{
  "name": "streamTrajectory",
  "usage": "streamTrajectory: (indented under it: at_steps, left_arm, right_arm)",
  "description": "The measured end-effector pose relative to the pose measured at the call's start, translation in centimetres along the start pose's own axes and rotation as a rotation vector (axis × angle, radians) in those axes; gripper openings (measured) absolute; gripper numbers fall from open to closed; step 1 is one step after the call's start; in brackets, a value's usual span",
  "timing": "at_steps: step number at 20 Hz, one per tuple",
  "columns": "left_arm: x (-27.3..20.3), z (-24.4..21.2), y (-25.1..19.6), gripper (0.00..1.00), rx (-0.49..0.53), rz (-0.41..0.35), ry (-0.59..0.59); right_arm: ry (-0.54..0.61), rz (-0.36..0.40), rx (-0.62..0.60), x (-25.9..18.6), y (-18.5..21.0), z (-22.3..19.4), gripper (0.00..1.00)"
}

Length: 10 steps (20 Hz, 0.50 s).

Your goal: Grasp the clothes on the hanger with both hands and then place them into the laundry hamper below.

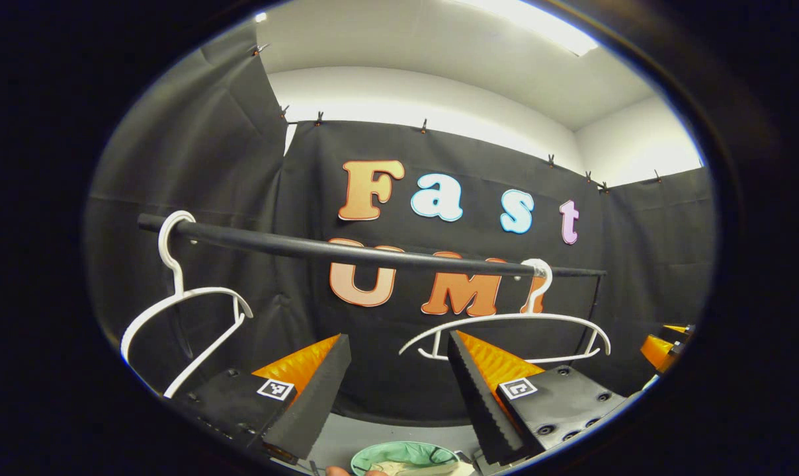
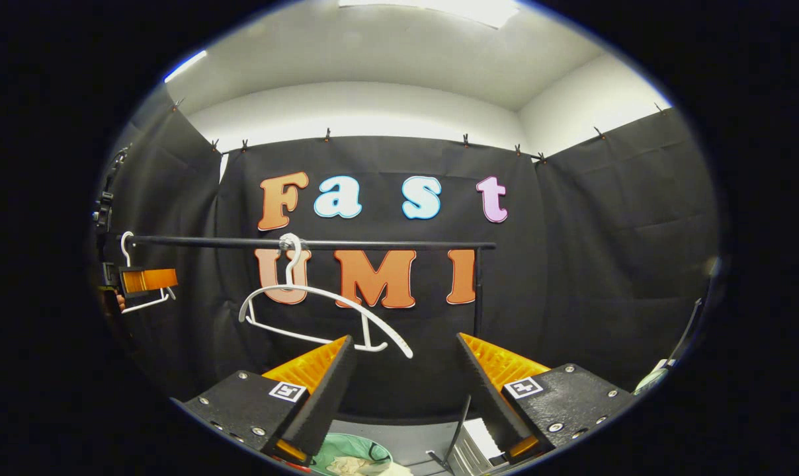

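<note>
Two bare white hangers hang on a black rail (image 1: pixel 373 251): one hanger at the left (image 1: pixel 181 311) and one at the right (image 1: pixel 505 324). My left gripper (image 1: pixel 397 338) is open below the rail, with nothing between its fingers. Under it, a green laundry hamper (image 1: pixel 373 456) holds light-coloured cloth (image 1: pixel 416 468). In the right gripper view my right gripper (image 2: pixel 405 338) is also open and holds nothing, just below a bare hanger (image 2: pixel 320 307). The hamper (image 2: pixel 346 446) with the cloth (image 2: pixel 353 466) lies beneath it. The left gripper (image 2: pixel 147 279) shows far left by the other hanger.
The rail's upright post (image 2: pixel 477 291) stands at the right end of the rail. A white slatted object (image 2: pixel 469 453) sits on the floor beside the hamper. The right gripper (image 1: pixel 664 347) shows at the right edge of the left gripper view. Black cloth walls close the booth.
</note>
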<state>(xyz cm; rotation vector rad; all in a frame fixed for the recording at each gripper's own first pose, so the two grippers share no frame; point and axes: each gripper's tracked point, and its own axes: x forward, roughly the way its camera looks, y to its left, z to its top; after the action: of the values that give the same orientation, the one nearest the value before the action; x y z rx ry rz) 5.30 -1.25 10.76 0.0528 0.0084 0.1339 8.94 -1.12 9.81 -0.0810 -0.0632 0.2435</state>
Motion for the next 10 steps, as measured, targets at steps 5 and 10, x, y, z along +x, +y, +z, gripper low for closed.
streamTrajectory:
  at_steps: [5,10]
  left_arm:
    - [0.1,-0.9,-0.3,1.0,-0.018,0.007,0.017]
    - [-0.2,-1.3,-0.3,0.94,-0.018,0.028,0.018]
  right_arm:
    - [0.02,-0.009,0.027,0.4,-1.1,-0.9,0.93]
    - [0.025,-0.002,0.032,0.1,-1.6,-1.3,0.93]
